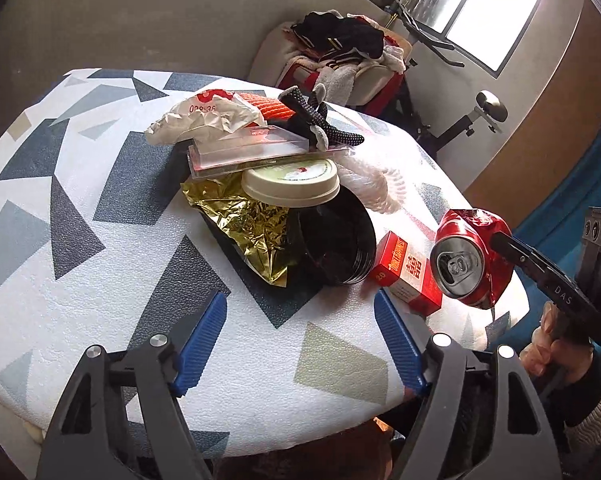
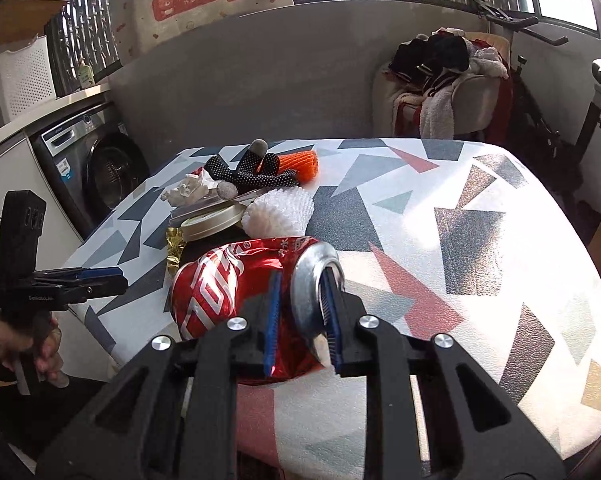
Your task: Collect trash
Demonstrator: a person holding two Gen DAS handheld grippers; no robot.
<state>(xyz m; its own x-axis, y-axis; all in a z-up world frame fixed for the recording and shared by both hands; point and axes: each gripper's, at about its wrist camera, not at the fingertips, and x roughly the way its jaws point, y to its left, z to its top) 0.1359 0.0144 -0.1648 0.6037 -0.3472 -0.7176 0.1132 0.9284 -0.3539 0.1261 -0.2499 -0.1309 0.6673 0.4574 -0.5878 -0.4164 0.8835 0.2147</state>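
A crushed red soda can (image 2: 212,284) is pinched between the blue pads of my right gripper (image 2: 302,280), which is shut on it near the can's top rim. In the left wrist view the can (image 1: 460,264) hangs by the table's right edge, beside a red cigarette box (image 1: 404,276). My left gripper (image 1: 300,306) stands open over the patterned tablecloth (image 1: 80,280), nothing between its fingers. Just beyond it lies a heap of trash: gold foil (image 1: 244,224), a black bowl (image 1: 332,240), a cream cup lid (image 1: 290,184), a clear plastic case (image 1: 252,150) and a crumpled white bag (image 1: 196,118).
A dotted glove (image 1: 320,120), orange netting (image 1: 268,106) and white foam netting (image 1: 372,184) top the heap. A washing machine (image 2: 100,160) stands left of the table. Behind it are a chair piled with clothes (image 2: 440,80) and an exercise bike (image 1: 460,120).
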